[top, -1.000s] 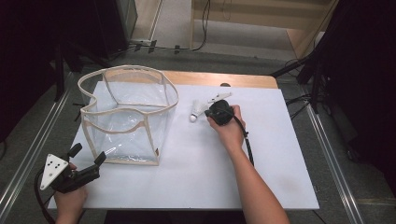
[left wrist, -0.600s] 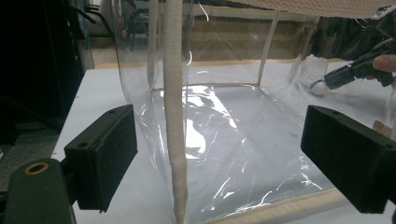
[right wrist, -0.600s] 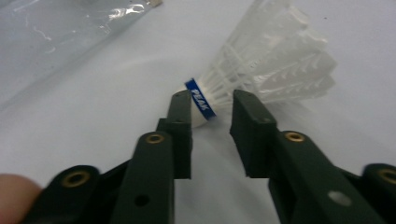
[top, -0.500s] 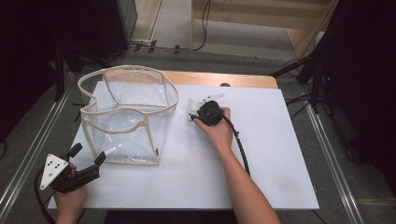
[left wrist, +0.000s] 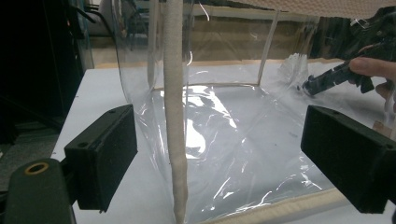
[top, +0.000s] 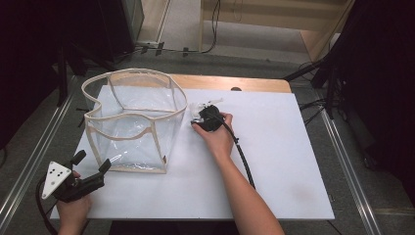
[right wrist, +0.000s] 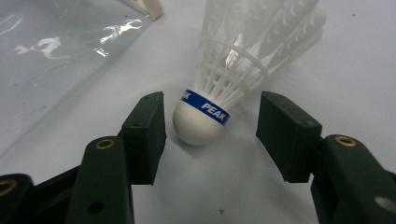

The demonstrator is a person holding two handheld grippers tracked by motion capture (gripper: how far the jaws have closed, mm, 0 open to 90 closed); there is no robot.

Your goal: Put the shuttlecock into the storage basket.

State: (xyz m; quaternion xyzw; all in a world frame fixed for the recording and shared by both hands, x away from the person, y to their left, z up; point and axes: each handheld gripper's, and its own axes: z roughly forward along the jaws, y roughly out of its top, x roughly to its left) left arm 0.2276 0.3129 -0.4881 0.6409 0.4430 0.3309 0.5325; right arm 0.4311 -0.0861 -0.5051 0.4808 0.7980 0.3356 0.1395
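Shuttlecock (right wrist: 219,88): white, blue band marked PEAK, lying on its side on the white bench (top: 293,161), cork end toward the right tool (right wrist: 210,135), feather skirt pointing away; positioned just beside the clear bag's right wall. Right tool: jaws have just been opening, now roughly half apart, cork standing between the pads (right wrist: 147,135) with a visible gap on each side, no pad contact. In the high view, right tool (top: 203,111) low over the bench, gripped by the right hand (top: 215,134), cable trailing back along the forearm. Clear bag (top: 134,122): transparent plastic with cream fabric trim, standing open on the left half of the bench. Left tool (top: 90,164): at the bench's near left corner, held in the left hand (top: 73,210), jaws wide apart, aimed at the bag's near corner seam (left wrist: 175,140), holding nothing, pads clear of the plastic.
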